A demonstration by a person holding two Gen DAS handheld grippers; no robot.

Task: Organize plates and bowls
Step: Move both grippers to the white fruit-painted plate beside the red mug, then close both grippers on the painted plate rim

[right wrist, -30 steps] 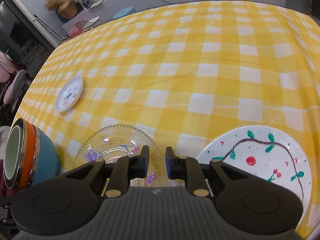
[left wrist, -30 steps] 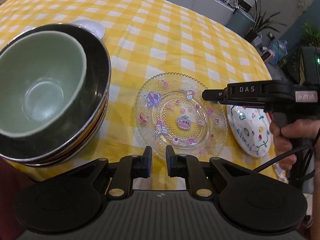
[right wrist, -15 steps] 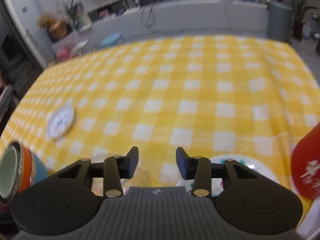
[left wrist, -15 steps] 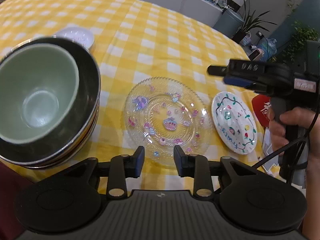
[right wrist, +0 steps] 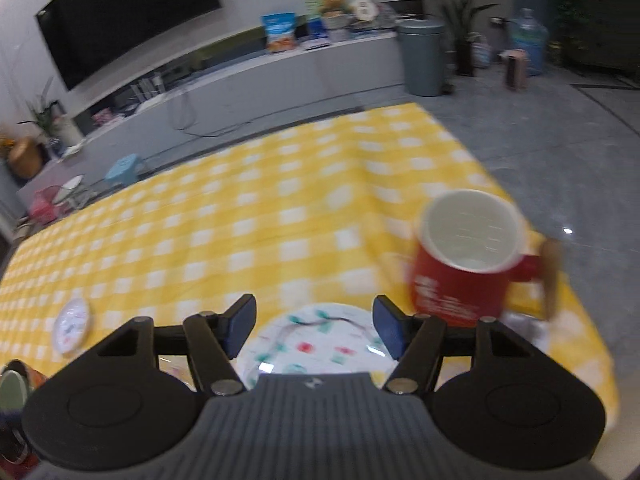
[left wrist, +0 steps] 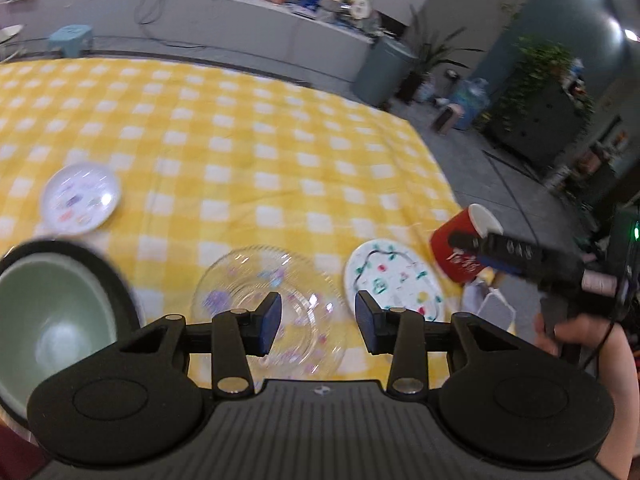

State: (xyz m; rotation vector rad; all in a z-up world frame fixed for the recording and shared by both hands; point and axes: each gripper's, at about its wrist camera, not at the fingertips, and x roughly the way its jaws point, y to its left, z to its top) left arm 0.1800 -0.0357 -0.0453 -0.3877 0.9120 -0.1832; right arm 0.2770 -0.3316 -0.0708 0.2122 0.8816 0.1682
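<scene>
On the yellow checked tablecloth [left wrist: 248, 128], far to the left of the left gripper [left wrist: 318, 322], a pale green bowl [left wrist: 48, 320] sits nested inside a dark bowl [left wrist: 116, 280], the stack cut off by the frame edge. Beyond that stack and well apart from the tongs lies a small white saucer [left wrist: 80, 198] with blurred coloured marks. The left gripper's jaws have just been opening and now stand apart with nothing between them; seen past its blue pads [left wrist: 270, 322], the clear glass plate [left wrist: 256, 280] with pink and purple figures lies flat on the cloth just ahead of and below the tips. To the right of those tips, just beside the glass plate, is the white plate [left wrist: 394, 280] painted with a dark vine and red and green dots. Further right stands a red mug [left wrist: 460, 248], white inside, near the table's corner. The right gripper [right wrist: 314, 330] shows in the left view as a black tool [left wrist: 516, 254] held in a hand [left wrist: 576, 334] at the far right, in front of the mug. Its jaws too have just been opening and stand wide, empty; in its own view the white vine plate [right wrist: 316, 344] lies directly beneath the gap, the red mug [right wrist: 464, 264] ahead and to the right of the right finger, and the small saucer [right wrist: 72, 326] well off to the left.
</scene>
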